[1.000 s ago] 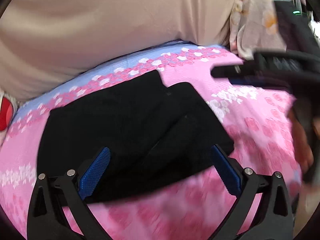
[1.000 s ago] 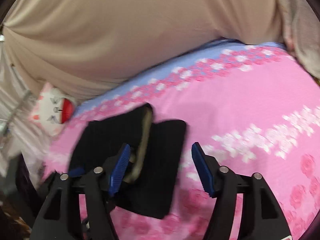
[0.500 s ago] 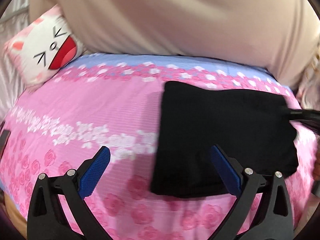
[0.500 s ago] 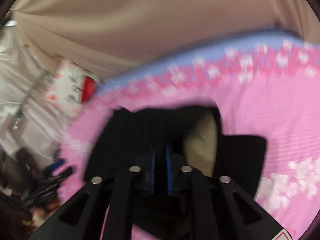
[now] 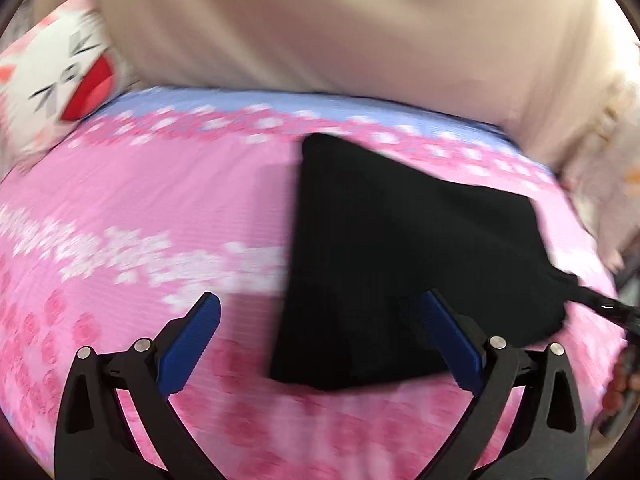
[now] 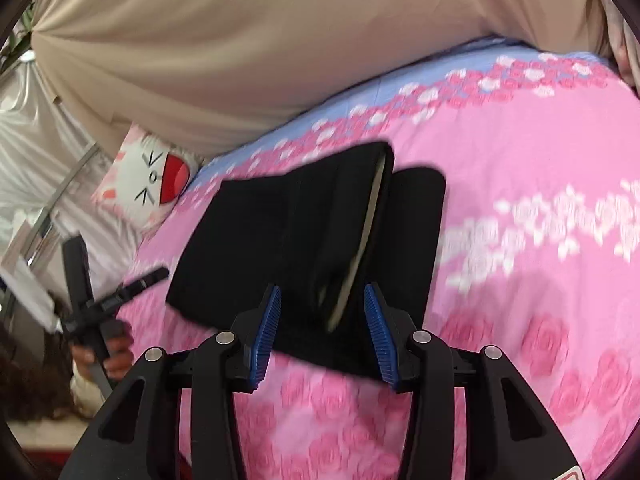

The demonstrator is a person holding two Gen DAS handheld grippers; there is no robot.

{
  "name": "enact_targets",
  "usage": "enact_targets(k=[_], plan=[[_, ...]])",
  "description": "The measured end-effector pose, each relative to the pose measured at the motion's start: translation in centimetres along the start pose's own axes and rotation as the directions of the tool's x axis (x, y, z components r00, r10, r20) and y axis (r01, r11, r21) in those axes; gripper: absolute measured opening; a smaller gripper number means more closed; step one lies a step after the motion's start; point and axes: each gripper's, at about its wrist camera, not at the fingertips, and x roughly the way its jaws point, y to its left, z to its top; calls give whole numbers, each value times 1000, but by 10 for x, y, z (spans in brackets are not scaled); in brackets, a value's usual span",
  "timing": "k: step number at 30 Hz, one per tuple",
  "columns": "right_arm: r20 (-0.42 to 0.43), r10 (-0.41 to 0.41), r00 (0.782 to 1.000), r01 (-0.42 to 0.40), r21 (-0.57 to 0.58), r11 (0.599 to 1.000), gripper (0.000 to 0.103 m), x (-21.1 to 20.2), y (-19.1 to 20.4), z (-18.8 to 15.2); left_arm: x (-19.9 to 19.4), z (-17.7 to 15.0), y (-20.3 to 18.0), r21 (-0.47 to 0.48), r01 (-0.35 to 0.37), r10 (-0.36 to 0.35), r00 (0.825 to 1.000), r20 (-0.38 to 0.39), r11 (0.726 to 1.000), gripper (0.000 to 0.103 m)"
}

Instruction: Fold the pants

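Where the black pants (image 6: 304, 236) lie, they're folded into a compact stack on the pink floral bedspread (image 6: 520, 160), w/ the top layer lifted at one edge so a pale inner lining shows along the fold. In the left wrist view the same pants (image 5: 400, 248) read as a dark wedge right of centre, blurred at the edges.

The right gripper (image 6: 322, 328) sits low over the near edge of the stack, blue pads apart & opening; the fabric lies behind and between them, but the pads don't press on it, so it's released. The left gripper (image 5: 320, 344) has its pads spread wide, nothing clamped; its right pad overlaps the near corner of the pants in view, left pad over bare bedspread. From the right wrist view the left gripper appears at far left, off the edge of the bed, held by a hand (image 6: 108, 354).

The bedspread is pink w/ darker rose prints, a band of white flowers & a pale blue strip at the far edge. A white cat-face pillow (image 6: 148, 184) w/ a red mouth sits at the far left corner of the bed. Behind the bed hangs a beige curtain (image 6: 260, 40); whitish drape & metal rails at far left.
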Motion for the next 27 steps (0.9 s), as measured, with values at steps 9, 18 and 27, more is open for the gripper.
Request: enact_targets(k=[9,18,27], plan=[[-11,134,991,-133,38,990,19,16,-8,18,4,-17,-156,513,19,-96,988,125,858,98],[44,174,984,-172,-40,984,47,-7,4,52,64,37,-149,335,214,-195,977,-91,917,10],[-137,42,990,-54,-90,994,50,68,-4,63,27,59,-136,329,237,-255,967,13,914,11]])
